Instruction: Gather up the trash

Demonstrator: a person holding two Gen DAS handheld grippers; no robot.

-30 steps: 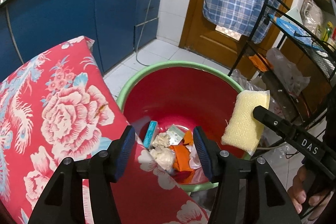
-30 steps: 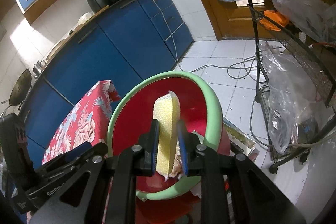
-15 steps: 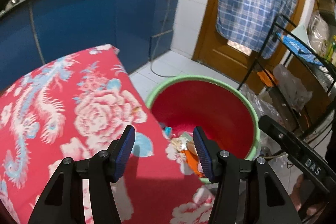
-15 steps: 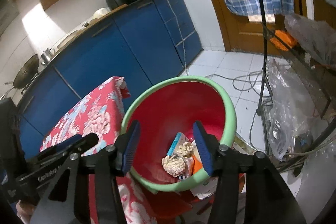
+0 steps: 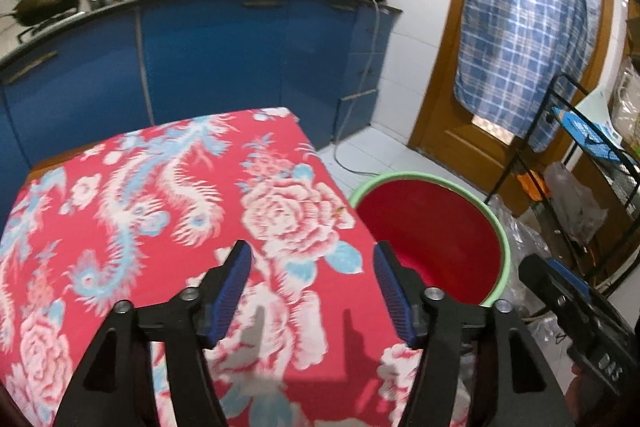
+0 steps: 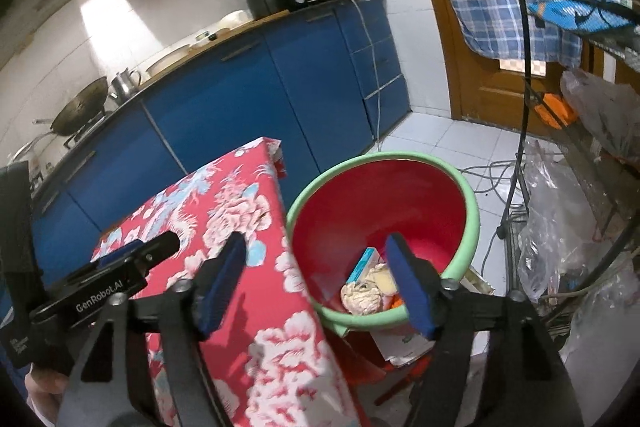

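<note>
Now the trash (image 6: 366,293) lies at the bottom of the red basin (image 6: 472,211) with a green rim, which stands on the floor just beside the table with the red flowered cloth (image 5: 168,211). The right gripper (image 6: 316,281) hangs above the table edge and the basin; its jaws are opening and nothing is between them. The trash is seen low between its blue pads, well below them. It is a crumpled whitish paper ball, a small blue box (image 6: 362,263) leaning on the wall, a pale yellow piece and something orange. The left gripper (image 5: 312,287) is over the cloth, its jaws also opening and empty. From the left wrist only the basin's red inner wall (image 5: 432,227) is visible, not the trash; the right wrist view shows it, and also papers (image 6: 404,343) under the basin.
</note>
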